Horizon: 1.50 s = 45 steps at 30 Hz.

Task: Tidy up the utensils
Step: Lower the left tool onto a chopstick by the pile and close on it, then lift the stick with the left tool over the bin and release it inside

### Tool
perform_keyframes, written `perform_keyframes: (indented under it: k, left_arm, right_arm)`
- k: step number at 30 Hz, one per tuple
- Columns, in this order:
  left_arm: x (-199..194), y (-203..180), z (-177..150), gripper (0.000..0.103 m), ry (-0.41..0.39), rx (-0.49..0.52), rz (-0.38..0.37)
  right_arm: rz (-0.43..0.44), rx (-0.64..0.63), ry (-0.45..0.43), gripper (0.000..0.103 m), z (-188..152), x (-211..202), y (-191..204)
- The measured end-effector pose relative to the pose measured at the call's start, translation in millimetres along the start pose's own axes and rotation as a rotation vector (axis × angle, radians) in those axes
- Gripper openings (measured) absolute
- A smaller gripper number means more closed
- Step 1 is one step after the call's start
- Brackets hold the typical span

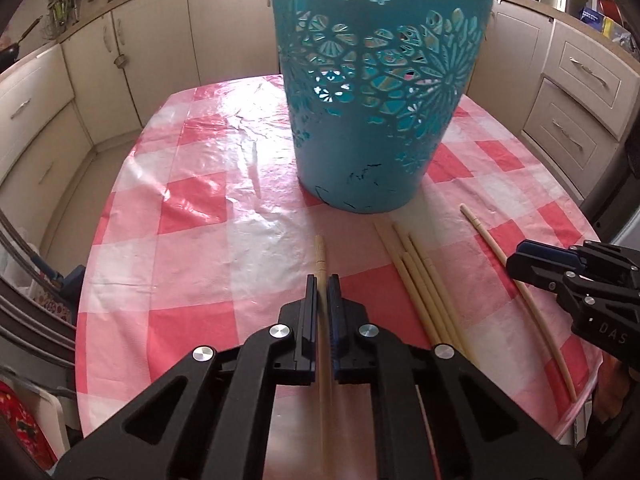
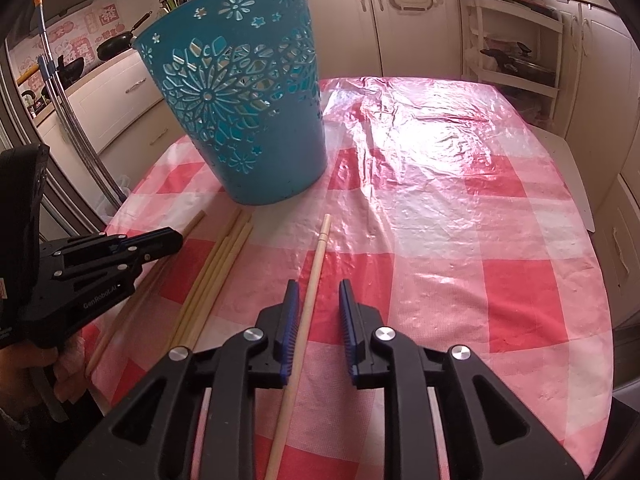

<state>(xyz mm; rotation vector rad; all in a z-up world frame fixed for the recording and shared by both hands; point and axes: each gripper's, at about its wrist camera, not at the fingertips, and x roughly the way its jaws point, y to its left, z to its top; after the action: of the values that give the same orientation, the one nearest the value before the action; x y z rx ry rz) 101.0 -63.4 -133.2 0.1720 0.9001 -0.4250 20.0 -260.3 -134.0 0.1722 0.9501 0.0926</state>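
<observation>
A teal cut-out basket (image 1: 372, 112) (image 2: 244, 104) stands upright on the red-and-white checked table (image 1: 192, 200) (image 2: 440, 208). In front of it lie several pale wooden chopsticks (image 1: 424, 292) (image 2: 216, 276) in a loose bundle. My left gripper (image 1: 323, 292) (image 2: 176, 238) is shut on a single chopstick (image 1: 320, 252) (image 2: 196, 220), whose tip pokes out toward the basket. My right gripper (image 2: 319, 292) (image 1: 520, 258) stands open around another chopstick (image 2: 316, 260) (image 1: 492, 240). That stick rests on the cloth against the left pad, with a gap to the right pad.
Cream kitchen cabinets (image 1: 120, 60) (image 2: 412, 20) ring the table. The table's near edge runs just below both grippers. A white shelf rack (image 2: 516, 60) stands at the back right, and woks (image 2: 116, 46) sit on the left counter. A hand (image 2: 36, 364) holds the left gripper.
</observation>
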Motion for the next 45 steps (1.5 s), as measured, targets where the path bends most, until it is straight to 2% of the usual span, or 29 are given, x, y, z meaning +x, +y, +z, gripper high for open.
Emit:
perform_keyframes:
  k: [3,5,7,9,11,15,17,21,23,35,38,41,45]
  left_arm:
    - [-1,2,0,0.006,0.011,0.002,0.009]
    - [-3,2,-1,0.008,0.020,0.000,0.034]
    - [-4,0,-1,0.026,0.033,-0.005,0.076]
    - [-5,2,-1,0.034,0.043,-0.029,0.096]
    - [-5,3,-1,0.035,0.046,-0.039,0.093]
    - [-3,-2,2,0.035,0.053,-0.017,0.119]
    - [-3,-4,2,0.034,0.052,-0.007,0.131]
    - [-2,-15,2,0.006,0.050,0.035,0.095]
    - [-2,-23,1,0.005,0.045,0.071,0.117]
    - [-12,-34,-5,0.005,0.045,0.110,0.109]
    - [-22,-38,-5,0.005,0.034,0.118,0.097]
    - [-37,-36,-1,0.005,0.019,0.096,0.039]
    - [-61,-28,9,0.005,-0.026,0.042,-0.069]
  right_arm:
    - [-0.018,-0.003,-0.012,0.032,2,0,1]
    - [-0.024,-0.007,-0.008,0.032,4,2,1]
    - [-0.035,-0.014,-0.006,0.032,3,4,2]
    - [-0.050,-0.041,-0.002,0.030,3,5,6]
    - [-0.060,-0.054,-0.002,0.026,2,5,6]
    - [-0.062,-0.040,-0.002,0.026,3,5,3]
    - [-0.065,-0.044,-0.003,0.026,3,6,3]
    - [-0.071,-0.057,-0.005,0.026,2,5,5]
    - [-0.073,-0.060,-0.005,0.026,2,5,5]
    - [-0.090,-0.088,-0.017,0.026,0,6,9]
    - [-0.094,-0.083,-0.018,0.021,0,6,8]
    - [-0.089,-0.064,-0.017,0.015,1,5,5]
    - [-0.091,-0.064,-0.020,0.015,0,5,5]
